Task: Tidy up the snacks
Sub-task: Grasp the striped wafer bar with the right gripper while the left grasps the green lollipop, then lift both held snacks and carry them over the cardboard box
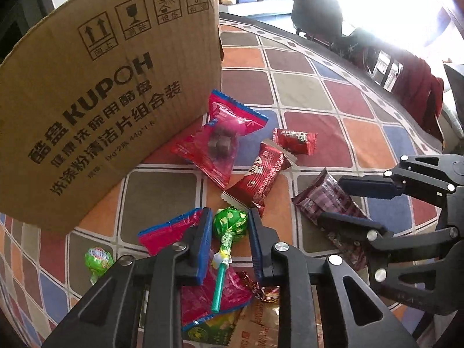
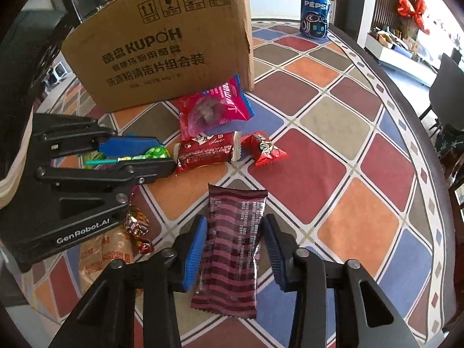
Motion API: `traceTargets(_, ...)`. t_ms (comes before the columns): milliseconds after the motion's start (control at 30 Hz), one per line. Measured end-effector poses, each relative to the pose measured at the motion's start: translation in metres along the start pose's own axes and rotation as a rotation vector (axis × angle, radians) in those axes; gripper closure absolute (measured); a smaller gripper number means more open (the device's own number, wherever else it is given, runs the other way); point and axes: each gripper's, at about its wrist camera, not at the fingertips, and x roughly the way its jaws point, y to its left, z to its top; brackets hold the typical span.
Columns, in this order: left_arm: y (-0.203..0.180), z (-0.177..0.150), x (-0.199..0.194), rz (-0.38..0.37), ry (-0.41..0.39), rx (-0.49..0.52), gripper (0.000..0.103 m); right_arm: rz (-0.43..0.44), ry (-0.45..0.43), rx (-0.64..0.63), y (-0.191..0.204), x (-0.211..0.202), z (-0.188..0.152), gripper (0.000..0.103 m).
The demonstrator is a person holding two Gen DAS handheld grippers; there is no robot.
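Blue Pepsi can (image 2: 315,14) visible only from right wrist.

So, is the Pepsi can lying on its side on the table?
No, the Pepsi can stands upright on the patterned tablecloth, to the right of the cardboard box at the far side.

black hand-held gripper (image 2: 234,249), blue ribbed pads (image 2: 195,249), silver screws, white "genrobot.ai" lettering.

Cardboard box (image 2: 162,49) blocks far left; checkered cloth (image 2: 333,150) right lies open.
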Motion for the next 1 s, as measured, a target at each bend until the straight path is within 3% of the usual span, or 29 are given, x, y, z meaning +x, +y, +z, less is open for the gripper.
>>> traceTargets(67,0.0,-0.001,-0.004,-0.003,-0.009,-0.024,0.078,0.015,-0.007,0.012,-0.003,-0.002,0.0,0.072)
traceTargets(300,-0.002,-0.01,-0.027,0.036,-0.061,-0.091,0.078,0.037,-0.014,0.003,-0.004,-0.003,-0.001,0.072)
traceTargets(467,-0.004,-0.024,-0.043,0.066,-0.083,-0.145,0.078,0.081,0.006,0.012,-0.004,-0.001,-0.003,0.061)
traceTargets(733,-0.007,-0.048,-0.059,0.12,-0.109,-0.248,0.078,-0.01,-0.015,-0.106,0.018,0.002,-0.01,0.051)
traceTargets(800,-0.005,-0.053,-0.06,0.125,-0.109,-0.274,0.078,-0.052,-0.022,-0.147,0.026,0.003,-0.013,0.052)
traceTargets(833,-0.004,-0.055,-0.06,0.127,-0.11,-0.288,0.078,-0.058,-0.031,-0.157,0.028,0.002,-0.015,0.058)
traceTargets(1000,-0.004,-0.062,-0.062,0.137,-0.113,-0.329,0.078,-0.038,-0.04,-0.149,0.027,-0.001,-0.015,0.066)
